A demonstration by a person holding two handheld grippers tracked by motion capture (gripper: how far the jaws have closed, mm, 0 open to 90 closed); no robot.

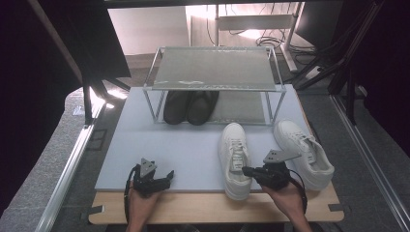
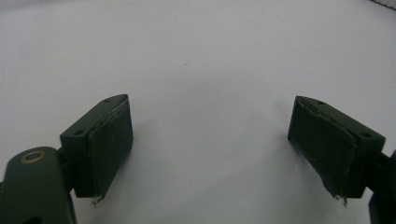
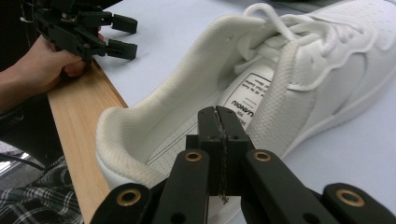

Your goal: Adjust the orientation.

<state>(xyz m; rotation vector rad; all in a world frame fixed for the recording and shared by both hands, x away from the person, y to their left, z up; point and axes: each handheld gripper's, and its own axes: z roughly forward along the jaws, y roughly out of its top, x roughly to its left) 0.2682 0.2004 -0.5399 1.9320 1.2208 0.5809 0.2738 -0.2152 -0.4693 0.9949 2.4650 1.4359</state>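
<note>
1. Left white sneaker lies at the bench's near edge, right of centre; heel overhangs.
2. Right tongs closed, empty, at its collar; left tongs open, idle.
3. Looks light, soft upper, stiffer sole; pinch the padded heel collar.

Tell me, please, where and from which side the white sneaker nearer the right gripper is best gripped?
Probably by the padded heel collar of the near white sneaker, coming from the person's side of the table. Its heel points toward that edge and its mouth gapes upward, so one jaw could slip inside and one outside. The right gripper sits at that opening with its jaws shut on nothing, so they must open first.
</note>
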